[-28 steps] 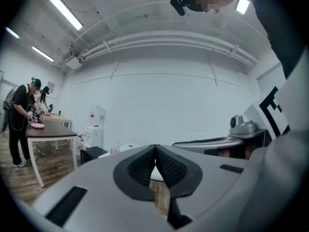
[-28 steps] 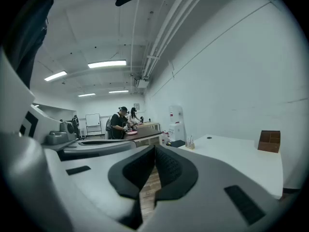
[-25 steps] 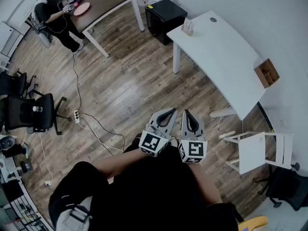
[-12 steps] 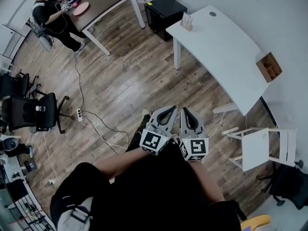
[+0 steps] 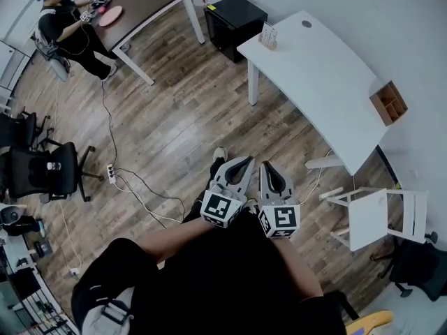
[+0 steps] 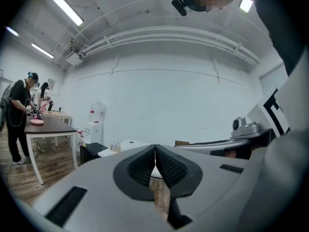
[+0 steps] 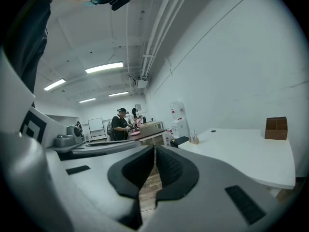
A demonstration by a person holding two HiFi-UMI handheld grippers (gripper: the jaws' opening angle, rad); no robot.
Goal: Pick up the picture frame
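I cannot pick out a picture frame for sure in any view. The white table (image 5: 321, 82) ahead carries a small stand with upright sticks (image 5: 269, 36) at its far end and a brown wooden box (image 5: 387, 103) at its right edge. My left gripper (image 5: 248, 160) and right gripper (image 5: 267, 165) are held side by side over the wood floor, short of the table. Both are shut with nothing between the pads, as the left gripper view (image 6: 155, 148) and the right gripper view (image 7: 154, 149) show. The stand (image 7: 194, 139) and the box (image 7: 276, 128) also appear in the right gripper view.
A black cabinet (image 5: 234, 21) stands left of the white table, and a white chair (image 5: 380, 218) at its near right. Persons work at a dark table (image 5: 143, 2) at the far left. Black office chairs (image 5: 45, 169) and floor cables with a power strip (image 5: 112, 169) lie to the left.
A shoe has come forward on the floor under the grippers and the scene has shifted slightly. Both grippers stay shut and side by side.
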